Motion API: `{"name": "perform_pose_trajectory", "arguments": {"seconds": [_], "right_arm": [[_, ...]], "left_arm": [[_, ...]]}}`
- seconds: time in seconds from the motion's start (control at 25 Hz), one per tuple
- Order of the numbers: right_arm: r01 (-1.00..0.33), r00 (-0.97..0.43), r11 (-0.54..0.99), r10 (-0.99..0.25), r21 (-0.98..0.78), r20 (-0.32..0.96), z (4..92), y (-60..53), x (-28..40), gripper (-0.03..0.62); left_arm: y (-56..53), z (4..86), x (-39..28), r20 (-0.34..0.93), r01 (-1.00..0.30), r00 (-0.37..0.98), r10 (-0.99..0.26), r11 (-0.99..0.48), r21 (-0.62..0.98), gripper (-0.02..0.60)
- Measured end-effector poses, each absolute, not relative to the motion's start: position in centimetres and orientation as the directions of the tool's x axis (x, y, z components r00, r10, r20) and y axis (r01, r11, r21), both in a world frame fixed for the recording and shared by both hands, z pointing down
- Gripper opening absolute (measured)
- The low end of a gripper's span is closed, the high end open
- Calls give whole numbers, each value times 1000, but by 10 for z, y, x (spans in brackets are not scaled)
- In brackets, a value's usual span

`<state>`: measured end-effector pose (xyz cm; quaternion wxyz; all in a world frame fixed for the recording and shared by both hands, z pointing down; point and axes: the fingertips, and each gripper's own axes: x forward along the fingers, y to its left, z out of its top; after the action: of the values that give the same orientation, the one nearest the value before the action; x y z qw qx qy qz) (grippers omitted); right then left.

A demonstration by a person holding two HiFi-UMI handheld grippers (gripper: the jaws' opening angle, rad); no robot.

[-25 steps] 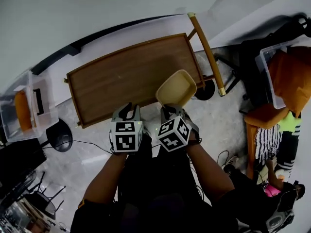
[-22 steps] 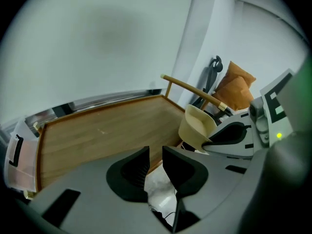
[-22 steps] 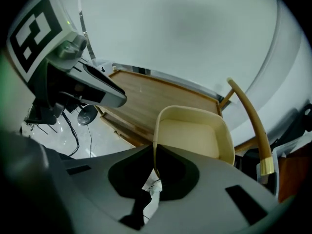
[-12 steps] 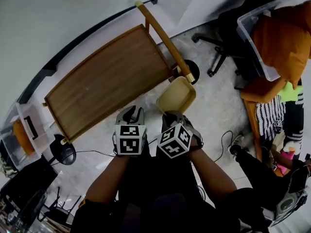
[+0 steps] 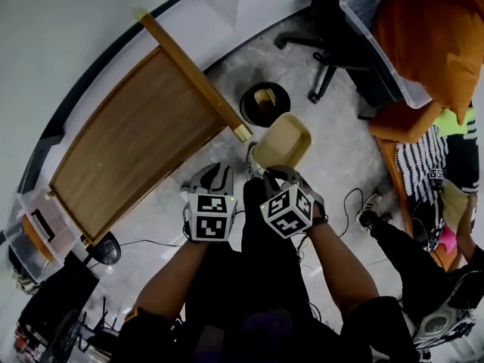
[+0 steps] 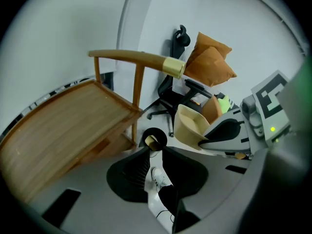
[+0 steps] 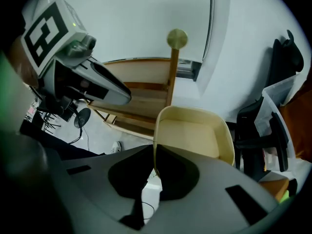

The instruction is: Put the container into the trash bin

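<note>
- Two dark jaws of the right gripper (image 7: 153,167) are pinched together on the thin rim of the container (image 7: 192,135)
- Container: a smooth beige tub, squarish with rounded corners and shallow sloping walls, held tilted off the floor (image 5: 333,157) with its hollow facing up
- Left gripper (image 6: 152,161): its ribbed black jaws stand a narrow way apart and grip nothing; only floor and a white shoe (image 6: 157,177) show through the gap
- Both grippers sit side by side, each topped by a cube of black-and-white square markers
- From the head view the container hangs just ahead of the right gripper, close beside the bin (image 5: 245,106) and not over its mouth
- Bin: round, black, standing on the floor, with a pale scrap lying inside
- Cart (image 5: 128,146): a flat wood-grain top with a raised lip; a round wooden rail (image 5: 189,74) runs along its end and finishes in a brass cap (image 5: 243,133) near the bin
- Floor: grey mottled stone
</note>
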<state>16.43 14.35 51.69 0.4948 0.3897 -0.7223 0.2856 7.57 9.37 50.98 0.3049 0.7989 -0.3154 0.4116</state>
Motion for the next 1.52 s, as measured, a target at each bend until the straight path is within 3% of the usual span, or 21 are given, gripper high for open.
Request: {"name": "perform_pose_trajectory", "arguments": {"seconds": [0.44,0.72,1.52], "right_arm": [[-758,-335,641,-220,-124,916,620,104,238,25],[-762,-390,611,-166,-216,906,688,92,270,25],[-754,-462,542,-37,-370,886,826,20,273,26]], "left_arm": [[80,613,161,892,-778,412,-186,-581,239,78],[63,677,193,914,-787,375,-153,-574,226,78],[14,773,202,950,-817,293,-108,-544,190,78]]}}
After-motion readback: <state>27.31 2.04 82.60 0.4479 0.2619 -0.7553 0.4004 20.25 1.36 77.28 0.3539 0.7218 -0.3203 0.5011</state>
